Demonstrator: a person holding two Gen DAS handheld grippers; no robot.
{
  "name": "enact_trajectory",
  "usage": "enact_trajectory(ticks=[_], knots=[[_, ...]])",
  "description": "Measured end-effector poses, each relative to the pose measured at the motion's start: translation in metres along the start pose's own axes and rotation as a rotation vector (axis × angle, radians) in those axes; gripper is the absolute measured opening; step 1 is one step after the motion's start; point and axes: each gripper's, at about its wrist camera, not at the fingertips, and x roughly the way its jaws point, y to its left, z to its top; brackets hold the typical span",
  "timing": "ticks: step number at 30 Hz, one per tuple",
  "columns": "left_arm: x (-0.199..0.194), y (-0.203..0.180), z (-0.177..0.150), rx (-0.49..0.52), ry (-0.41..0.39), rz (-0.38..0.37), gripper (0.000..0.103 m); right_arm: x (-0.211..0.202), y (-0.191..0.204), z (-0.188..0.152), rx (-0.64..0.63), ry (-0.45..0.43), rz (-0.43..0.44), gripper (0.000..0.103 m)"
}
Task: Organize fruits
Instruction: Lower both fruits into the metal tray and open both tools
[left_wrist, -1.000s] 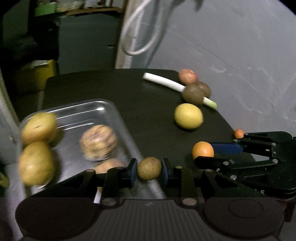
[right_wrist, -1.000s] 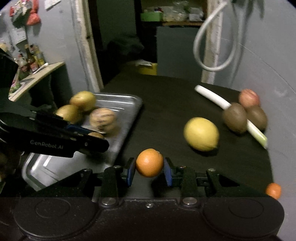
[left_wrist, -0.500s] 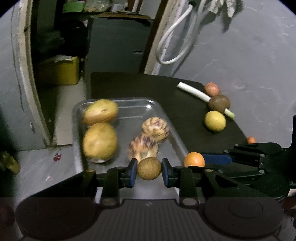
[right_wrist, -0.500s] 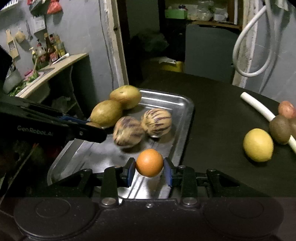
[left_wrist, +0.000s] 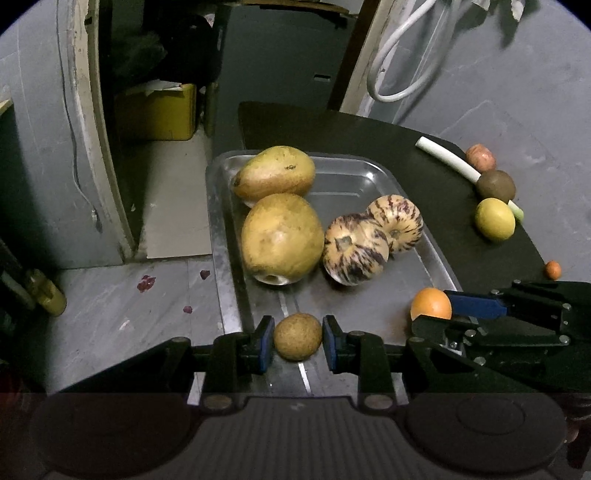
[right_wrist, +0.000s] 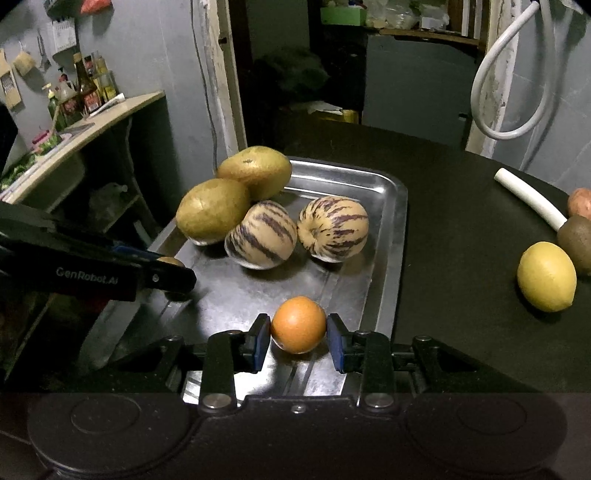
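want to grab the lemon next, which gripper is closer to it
Right. The right gripper, shut on the orange, hangs over the tray's near end on the lemon's side. The left gripper, holding a small brown fruit, is beyond it, farther away.

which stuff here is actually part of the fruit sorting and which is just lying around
Part of the job:
- metal tray
- brown fruit in the left gripper
- orange in the right gripper
- two striped melons
- two large yellow-brown fruits
- lemon, kiwi, reddish fruit, tiny orange fruit

Lying about:
- white leek stalk
- white hose
- bottles on the shelf
- yellow box
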Motion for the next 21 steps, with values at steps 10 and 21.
enact_trajectory(ticks=[10,21], knots=[[0.003,-0.002,0.002,0.012,-0.011,-0.004,0.04,-0.001,0.009,-0.001,-0.024,-0.018,-0.037,0.036],[-0.017,-0.014,-0.005,0.009,-0.015,-0.034,0.081,-0.044,-0.003,-0.012,0.025,-0.11,-0.083,0.059]])
